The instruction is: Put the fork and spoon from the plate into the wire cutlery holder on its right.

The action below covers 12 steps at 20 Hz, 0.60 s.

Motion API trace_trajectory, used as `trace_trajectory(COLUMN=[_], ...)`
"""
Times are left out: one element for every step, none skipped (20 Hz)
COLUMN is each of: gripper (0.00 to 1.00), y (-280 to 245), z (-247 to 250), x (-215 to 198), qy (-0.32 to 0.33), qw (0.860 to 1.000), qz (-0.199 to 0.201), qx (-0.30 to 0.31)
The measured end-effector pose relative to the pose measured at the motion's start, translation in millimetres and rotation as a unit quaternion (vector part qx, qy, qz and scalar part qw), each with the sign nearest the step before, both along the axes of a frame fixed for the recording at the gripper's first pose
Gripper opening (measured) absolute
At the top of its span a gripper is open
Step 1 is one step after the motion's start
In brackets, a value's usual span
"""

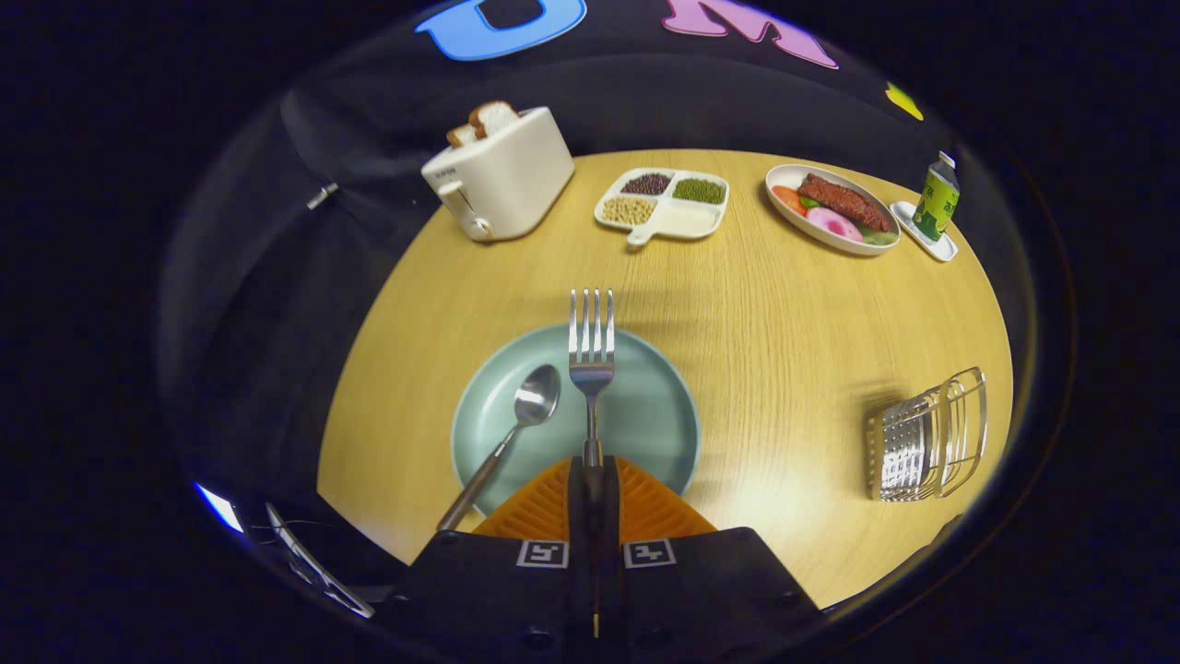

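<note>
Gripping the fork point(591, 369) by its handle, the jaws of the gripper point(591, 475) pressed together on it from both sides, orange ribbed fingers point(544, 507) meeting with almost no gap. Holding the fork straight ahead of the fingers, tines pointing away and reaching past the far rim of the plate point(654, 415); whether lifted off the plate or touching it, impossible to tell. Lying just left of the fork, the spoon point(516, 429), bowl resting on the blue-green plate and handle slanting back over the near rim toward the left finger. Sitting on the wooden bench point(765, 304), off to the right of the plate and well apart from it, the wire cutlery holder point(926, 447). Standing beyond the plate at the far left of the bench, a white toaster point(502, 175) with bread slices sticking out of the top. Resting farther along, a divided dish point(664, 205) of beans and grains, then an oval dish of food point(834, 207), and finally a green bottle point(937, 195) standing on a small white tray point(926, 232) at the far right edge.
</note>
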State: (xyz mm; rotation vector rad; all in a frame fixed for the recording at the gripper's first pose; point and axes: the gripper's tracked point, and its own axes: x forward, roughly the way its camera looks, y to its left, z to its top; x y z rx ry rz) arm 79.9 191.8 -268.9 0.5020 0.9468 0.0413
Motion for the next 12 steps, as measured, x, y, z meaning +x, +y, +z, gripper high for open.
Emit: trace_trajectory(gripper=[0.07, 0.07, 0.07, 0.07, 0.07, 0.07, 0.07, 0.07, 0.07, 0.07, 0.07, 0.07], y=[-20, -40, -64, -87, -109, -129, -148, -166, -186, -204, -220, -229], z=[17, 31, 42, 50, 54, 56, 56, 54, 50, 48, 45, 41], x=[-4, -12, -21, -34, -47, -60, -72, -85, -96, -109, -119, -131], qy=[-0.015, -0.023, -0.026, -0.024, -0.013, -0.003, 0.012, 0.026, 0.044, 0.067, 0.085, 0.112], qw=[1.000, 1.000, 0.999, 0.999, 0.998, 0.997, 0.996, 0.995, 0.994, 0.992, 0.990, 0.987], qz=[0.003, 0.011, 0.019, 0.029, 0.044, 0.053, 0.062, 0.063, 0.062, 0.065, 0.062, 0.071], qx=[-0.004, -0.013, -0.024, -0.038, -0.049, -0.060, -0.066, -0.072, -0.078, -0.084, -0.091, -0.088])
